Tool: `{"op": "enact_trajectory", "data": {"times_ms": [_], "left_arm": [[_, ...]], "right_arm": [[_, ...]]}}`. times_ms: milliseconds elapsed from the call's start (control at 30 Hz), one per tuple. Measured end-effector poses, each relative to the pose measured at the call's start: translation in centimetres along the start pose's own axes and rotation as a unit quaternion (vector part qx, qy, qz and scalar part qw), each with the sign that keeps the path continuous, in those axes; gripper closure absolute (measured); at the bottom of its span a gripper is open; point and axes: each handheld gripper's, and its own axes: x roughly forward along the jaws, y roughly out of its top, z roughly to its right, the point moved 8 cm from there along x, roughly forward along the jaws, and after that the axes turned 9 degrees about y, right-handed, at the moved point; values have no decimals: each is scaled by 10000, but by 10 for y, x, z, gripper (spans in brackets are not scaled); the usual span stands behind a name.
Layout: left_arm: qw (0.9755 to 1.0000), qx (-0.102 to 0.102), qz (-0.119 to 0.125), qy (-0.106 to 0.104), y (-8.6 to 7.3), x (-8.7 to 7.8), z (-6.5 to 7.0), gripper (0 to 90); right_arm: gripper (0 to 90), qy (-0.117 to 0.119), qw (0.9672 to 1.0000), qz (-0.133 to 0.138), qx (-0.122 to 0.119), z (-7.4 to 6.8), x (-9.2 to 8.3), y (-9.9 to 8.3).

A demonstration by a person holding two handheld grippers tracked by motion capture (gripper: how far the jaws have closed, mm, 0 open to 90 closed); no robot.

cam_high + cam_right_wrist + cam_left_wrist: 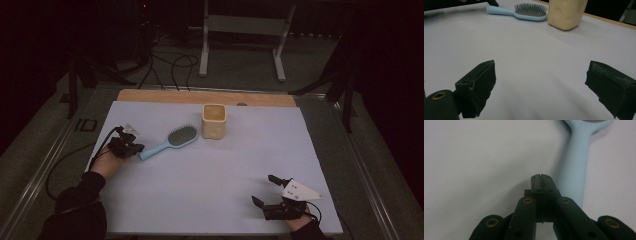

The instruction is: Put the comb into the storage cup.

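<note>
Two grippers wait: the left gripper point(541, 178), jaws together, sits beside the light-blue plastic hairbrush point(171, 140) left of the cream square cup point(214, 121), needing opening to grasp; right gripper point(263, 190) jaws apart.

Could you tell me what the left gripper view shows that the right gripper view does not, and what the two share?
Left gripper view alone: the left hand-held gripper up close, its jaws pressed together on nothing, beside the brush handle.

Right gripper view alone: the right hand-held gripper with jaws wide apart over bare table, the brush's bristled head, and the cream cup beyond it.

Both: the light blue hairbrush and the pale table cover.
</note>
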Motion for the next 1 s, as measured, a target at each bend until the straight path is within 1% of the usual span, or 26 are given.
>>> {"op": "enact_trajectory", "data": {"times_ms": [200, 267, 367, 467, 667, 733, 800, 900, 1000], "left_arm": [[9998, 112, 6, -133, -2, -7, 9, 900], [9998, 108, 13, -179, -3, -8, 12, 900], [9997, 139, 14, -221, -5, -10, 17, 900], [9994, 233, -17, -264, -6, -11, 22, 900], [9990, 304, -40, -339, -6, -12, 28, 900], [9989, 252, -25, -383, -6, -14, 30, 900], [9991, 279, -74, -319, -6, -15, 29, 900], [9993, 264, -33, -276, -2, -20, 28, 900], [9994, 226, 65, -271, 3, -28, 28, 900]], "right_arm": [[88, 5, 10000, -21, -28, 0, 0, 0], [89, 12, 10000, -31, 3, 0, 0, -1], [88, 20, 10000, -25, -24, -1, 1, 0], [89, 22, 10000, -35, -16, -1, 1, 0], [89, 10, 10000, -41, -23, -1, 0, -1], [89, 13, 10000, -44, -30, -1, 0, 0], [89, 2, 10000, -43, -42, -1, 0, 0], [89, -4, 10000, -52, -44, 0, 0, -1], [89, -7, 10000, -44, -39, -1, 0, 0]]}}
